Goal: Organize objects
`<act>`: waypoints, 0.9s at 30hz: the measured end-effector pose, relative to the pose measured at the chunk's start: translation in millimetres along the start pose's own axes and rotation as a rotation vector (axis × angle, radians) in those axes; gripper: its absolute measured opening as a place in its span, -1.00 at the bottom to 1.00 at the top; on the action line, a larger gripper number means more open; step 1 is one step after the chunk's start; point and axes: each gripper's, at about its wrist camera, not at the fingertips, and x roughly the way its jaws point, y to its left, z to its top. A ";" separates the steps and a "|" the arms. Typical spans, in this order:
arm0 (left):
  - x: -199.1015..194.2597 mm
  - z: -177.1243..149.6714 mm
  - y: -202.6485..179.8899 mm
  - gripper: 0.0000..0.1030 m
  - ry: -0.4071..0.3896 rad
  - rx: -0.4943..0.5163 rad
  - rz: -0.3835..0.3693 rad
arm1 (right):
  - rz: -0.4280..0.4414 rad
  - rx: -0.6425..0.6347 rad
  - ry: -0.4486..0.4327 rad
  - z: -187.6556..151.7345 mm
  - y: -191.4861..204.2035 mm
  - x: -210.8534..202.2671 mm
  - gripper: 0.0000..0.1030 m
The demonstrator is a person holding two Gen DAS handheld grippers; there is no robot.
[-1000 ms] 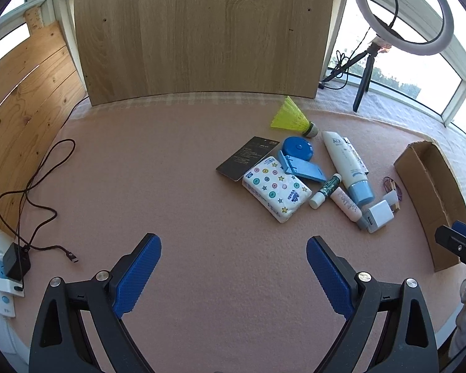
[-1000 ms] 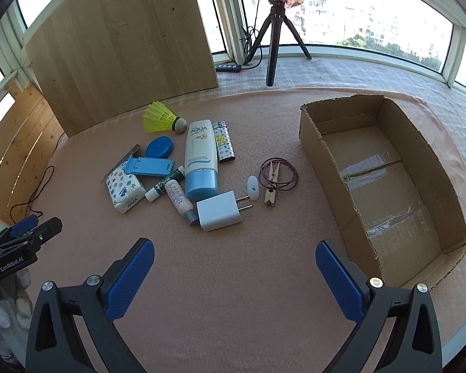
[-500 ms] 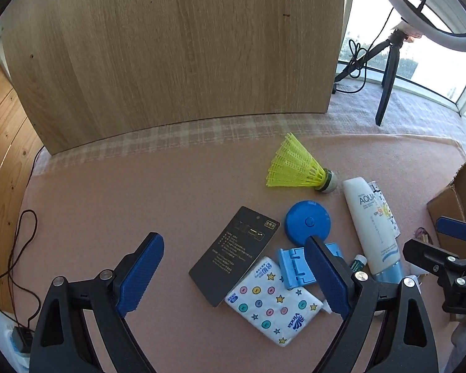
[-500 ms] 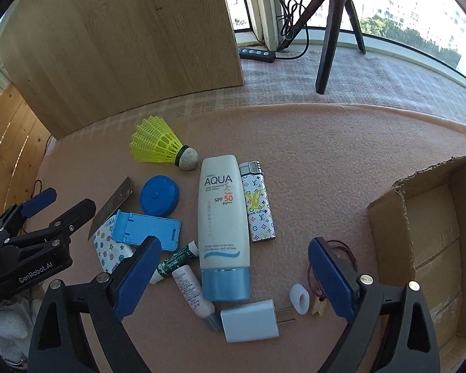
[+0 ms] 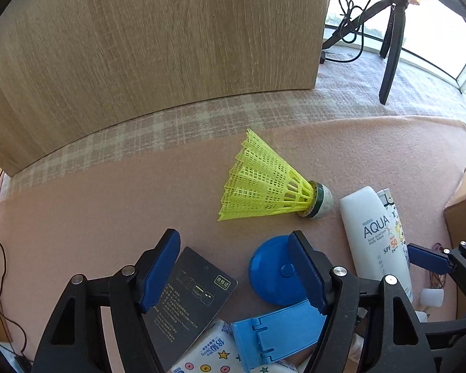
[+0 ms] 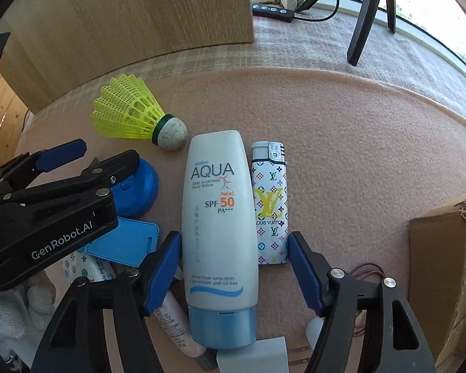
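Observation:
A pile of small items lies on a pink mat. My left gripper [image 5: 233, 267] is open low over a black card [image 5: 189, 301], a blue round lid [image 5: 273, 273] and a blue folding stand [image 5: 279, 332]. A yellow shuttlecock [image 5: 264, 183] lies just beyond it. My right gripper [image 6: 234, 267] is open, its jaws straddling the white AQUA sunscreen tube [image 6: 217, 217] and the patterned lighter [image 6: 270, 205]. The left gripper [image 6: 62, 168] shows at the left of the right wrist view over the blue lid [image 6: 136, 189].
A cardboard box [image 6: 441, 264] stands at the right. A wooden board [image 5: 139, 46] leans at the back and a tripod [image 5: 391, 40] stands on the sill. A tissue pack [image 5: 214, 351], a white charger [image 6: 251, 357], small tubes [image 6: 171, 320] and a hair tie [image 6: 366, 270] lie nearby.
Both grippers have moved forward and down, close over the pile. The left now hovers over the card and blue lid, the right over the sunscreen tube and lighter. Both stay open.

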 end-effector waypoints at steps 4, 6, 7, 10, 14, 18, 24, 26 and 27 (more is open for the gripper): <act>-4.9 -15.4 0.4 0.29 -0.006 0.007 -0.058 | -0.011 -0.010 -0.002 -10.6 -2.5 -4.5 -0.11; -7.2 -28.1 3.8 0.29 -0.003 -0.007 -0.100 | 0.003 -0.020 -0.003 -20.0 -2.2 -6.4 -0.12; -8.0 -34.8 5.8 0.29 0.003 -0.016 -0.121 | -0.007 -0.036 -0.007 -24.6 -0.4 -7.0 -0.12; -11.2 -52.4 12.7 -0.01 0.021 -0.031 -0.158 | -0.035 -0.075 -0.011 -38.2 4.6 -9.0 -0.13; -19.6 -73.6 7.7 -0.30 0.024 0.003 -0.130 | -0.068 -0.128 -0.014 -58.4 12.2 -7.6 -0.16; -30.1 -96.5 11.2 -0.32 0.015 0.018 -0.123 | -0.079 -0.140 -0.015 -78.1 8.7 -10.2 -0.17; -45.8 -126.4 28.9 -0.29 0.014 0.000 -0.086 | -0.109 -0.167 -0.037 -111.3 -0.2 -16.9 -0.17; -50.1 -136.6 41.2 -0.27 0.025 -0.015 -0.063 | -0.126 -0.162 -0.038 -114.3 -14.4 -28.0 -0.09; -52.7 -139.6 46.1 -0.26 0.027 -0.025 -0.060 | -0.145 -0.157 -0.046 -116.0 -16.9 -29.9 0.00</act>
